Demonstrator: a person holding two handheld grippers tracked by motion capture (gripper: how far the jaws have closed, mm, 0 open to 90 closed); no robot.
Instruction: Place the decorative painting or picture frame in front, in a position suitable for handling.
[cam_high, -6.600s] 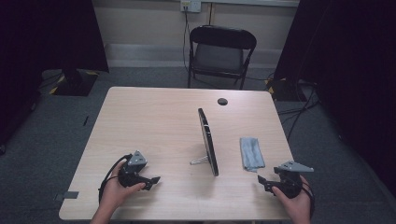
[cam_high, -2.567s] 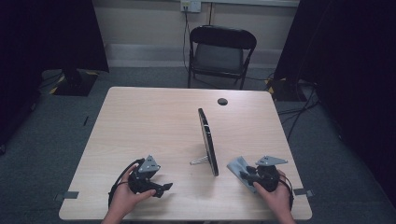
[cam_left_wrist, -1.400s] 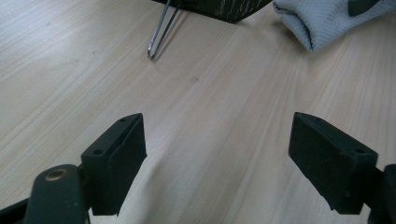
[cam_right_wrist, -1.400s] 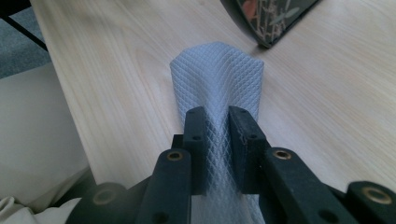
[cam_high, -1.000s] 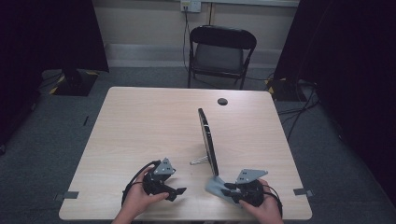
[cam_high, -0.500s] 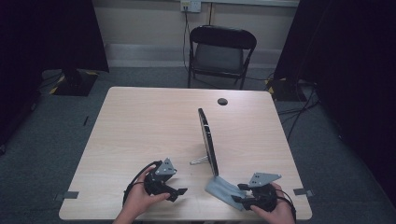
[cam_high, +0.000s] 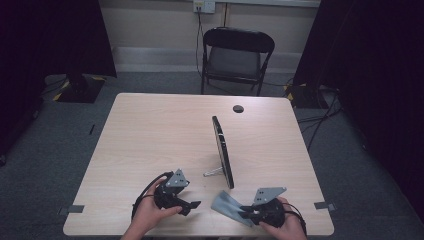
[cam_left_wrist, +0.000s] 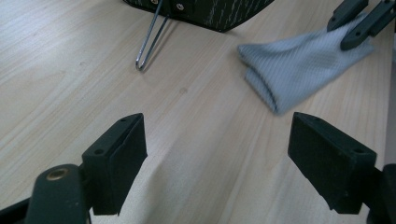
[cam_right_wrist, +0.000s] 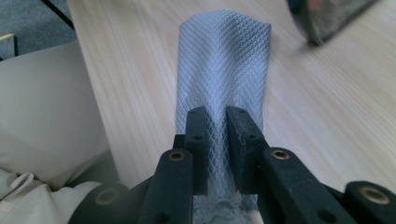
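cloth (cam_high: 226, 204): folded grey waffle-weave, near edge of the table (cam_high: 150, 135), right of centre, just short of the mirror's near end. One end is pinched; the free end lies toward the left in the high view.
right gripper (cam_right_wrist: 215, 122): clamped on the cloth's end. Its jaws have just been closing, and the weave bunches up between the pads. We judge the bite firm but narrow.
left gripper (cam_left_wrist: 215, 154): jaws wide apart, nothing between them, resting low over bare wood to the left of the cloth, aimed toward it.
mirror (cam_high: 223, 150): round, standing edge-on to us on a wire leg (cam_left_wrist: 148, 37), just beyond the cloth.
step in hand: we read it as carrying the cloth to the mirror for a wipe, or handing the free end to the left gripper.
how to do it well: lift the cloth clear of the wood before moving it, so the loose end does not drag or unfold. Keep the pinch steady. Come at the glass face flat and light.
risk: the mirror sits on one thin leg. A sideways push could tip it, so we would steady its rim with the left gripper first.
beyond: small dark disc (cam_high: 238, 108) on the far side of the table; chair (cam_high: 235, 55) past the far edge.
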